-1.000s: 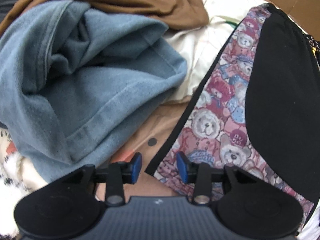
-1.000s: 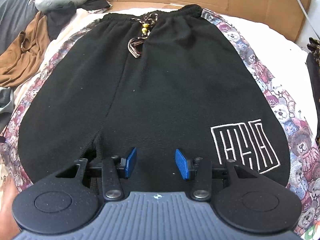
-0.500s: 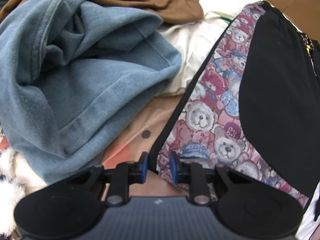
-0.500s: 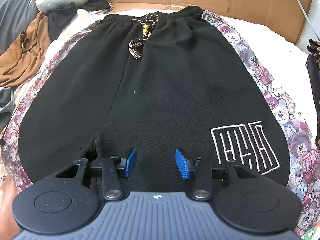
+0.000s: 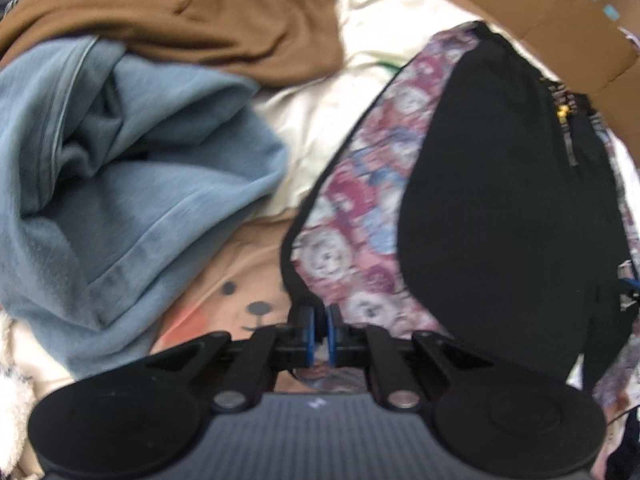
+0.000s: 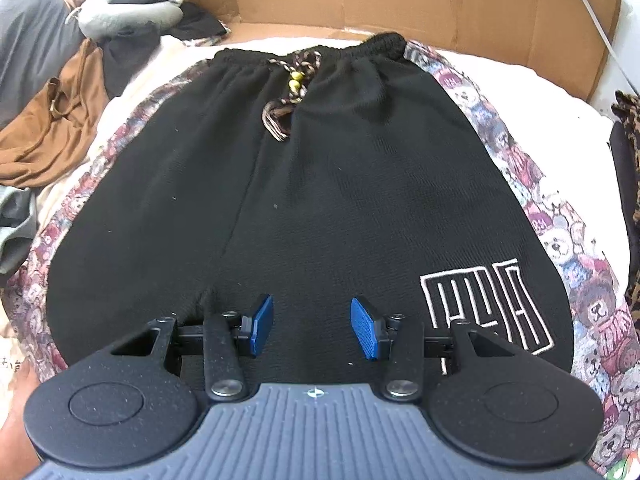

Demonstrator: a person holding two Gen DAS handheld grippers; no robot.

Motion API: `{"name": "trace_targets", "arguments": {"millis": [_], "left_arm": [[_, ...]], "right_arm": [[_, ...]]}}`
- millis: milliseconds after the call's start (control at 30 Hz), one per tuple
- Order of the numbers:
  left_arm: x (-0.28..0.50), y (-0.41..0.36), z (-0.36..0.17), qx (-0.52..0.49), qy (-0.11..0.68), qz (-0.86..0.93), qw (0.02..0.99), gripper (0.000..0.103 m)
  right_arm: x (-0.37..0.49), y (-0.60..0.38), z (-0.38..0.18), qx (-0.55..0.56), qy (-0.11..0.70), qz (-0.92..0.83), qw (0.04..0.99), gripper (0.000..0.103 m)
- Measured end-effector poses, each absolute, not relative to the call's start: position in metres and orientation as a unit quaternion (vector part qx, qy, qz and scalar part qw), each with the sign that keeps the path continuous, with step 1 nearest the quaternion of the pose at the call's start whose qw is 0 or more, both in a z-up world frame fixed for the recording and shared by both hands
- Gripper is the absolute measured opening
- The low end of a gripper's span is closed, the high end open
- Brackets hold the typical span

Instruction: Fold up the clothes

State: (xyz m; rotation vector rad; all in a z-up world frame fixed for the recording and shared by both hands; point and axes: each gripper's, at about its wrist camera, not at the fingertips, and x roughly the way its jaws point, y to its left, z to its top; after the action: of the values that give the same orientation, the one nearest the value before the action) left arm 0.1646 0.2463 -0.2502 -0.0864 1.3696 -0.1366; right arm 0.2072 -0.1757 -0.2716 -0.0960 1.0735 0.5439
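The left gripper (image 5: 319, 332) is pinched tight on the edge of the black shorts (image 6: 320, 184). The right gripper (image 6: 312, 330) hangs over the shorts with its fingers wide apart.

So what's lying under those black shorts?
The black shorts lie flat on a teddy-bear print cloth, showing along both sides. Anything beneath the shorts' middle is covered.
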Motion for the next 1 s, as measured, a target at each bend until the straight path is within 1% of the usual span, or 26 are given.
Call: {"name": "trace_targets", "arguments": {"millis": [233, 500, 1000], "left_arm": [[0.165, 0.209, -0.231, -0.063, 0.627, -0.112, 0.769, 0.007], [0.178, 0.162, -0.245, -0.091, 0.635, -0.157, 0.751, 0.006], [0.194, 0.083, -0.255, -0.116, 0.632, -0.232, 0.730, 0.006]], "right_arm": [[0.201, -0.173, -0.260, -0.039, 0.491, 0.275, 0.825, 0.051], [0.199, -0.178, -0.251, -0.005, 0.488, 0.303, 0.819, 0.051], [0.186, -0.144, -0.243, 0.029, 0.487, 0.400, 0.776, 0.051]]}}
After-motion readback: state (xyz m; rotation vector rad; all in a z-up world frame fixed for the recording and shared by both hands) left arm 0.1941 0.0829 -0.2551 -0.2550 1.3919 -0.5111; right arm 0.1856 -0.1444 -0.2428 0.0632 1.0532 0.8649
